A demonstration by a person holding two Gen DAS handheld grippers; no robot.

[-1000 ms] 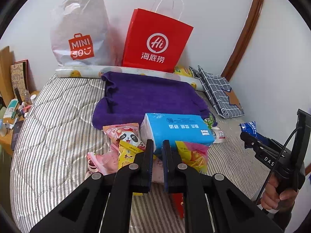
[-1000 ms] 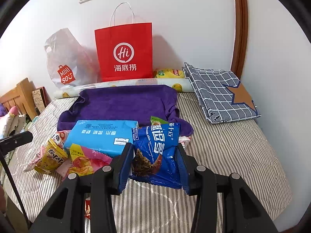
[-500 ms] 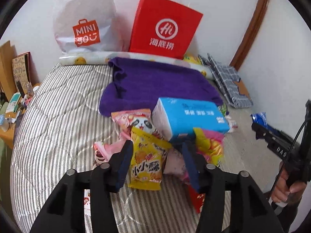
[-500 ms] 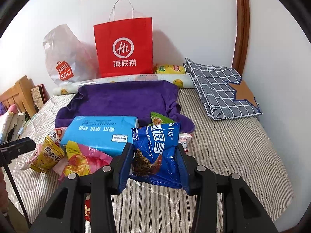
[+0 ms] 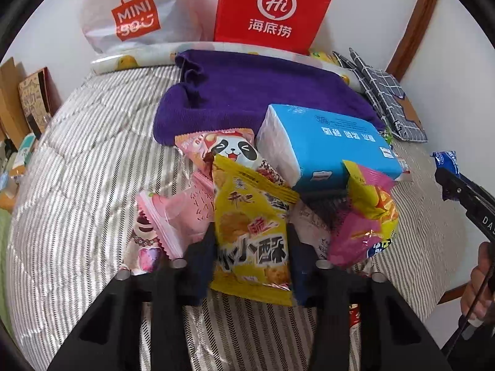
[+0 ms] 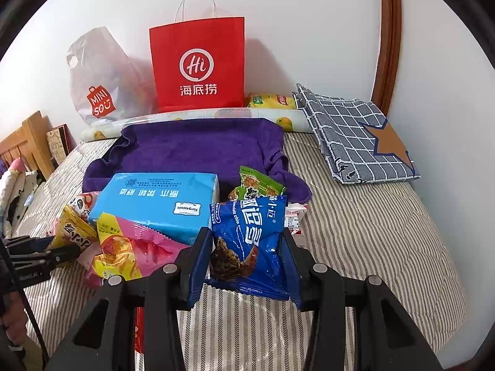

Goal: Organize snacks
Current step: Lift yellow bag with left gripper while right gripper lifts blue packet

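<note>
Left claw point(image 5: 251, 258): fingers on either side of the yellow snack packet point(image 5: 252, 232), pads against its edges; whether it is truly pinched, cannot tell. Packet lies atop the snack pile on the striped bed point(image 5: 77, 185).

Right claw point(image 6: 246, 262): fingers closed in against both sides of the blue cookie packet point(image 6: 250, 241), gripping it; packet stands tilted between the pads.

Around the left claw: pink wrapped snack point(image 5: 179, 213) just left of the yellow packet, panda packet point(image 5: 229, 151) behind it, pink-and-yellow bag point(image 5: 368, 213) to the right, touching the blue tissue pack point(image 5: 328, 145).

Around the right claw: green packet point(image 6: 258, 185) just behind the blue one, tissue pack beside it on the left.

Farther back: purple towel point(image 6: 198, 148), red paper bag point(image 6: 198, 65) and white plastic bag point(image 6: 99, 83) against the wall, checked cloth point(image 6: 355, 136) at right.
</note>
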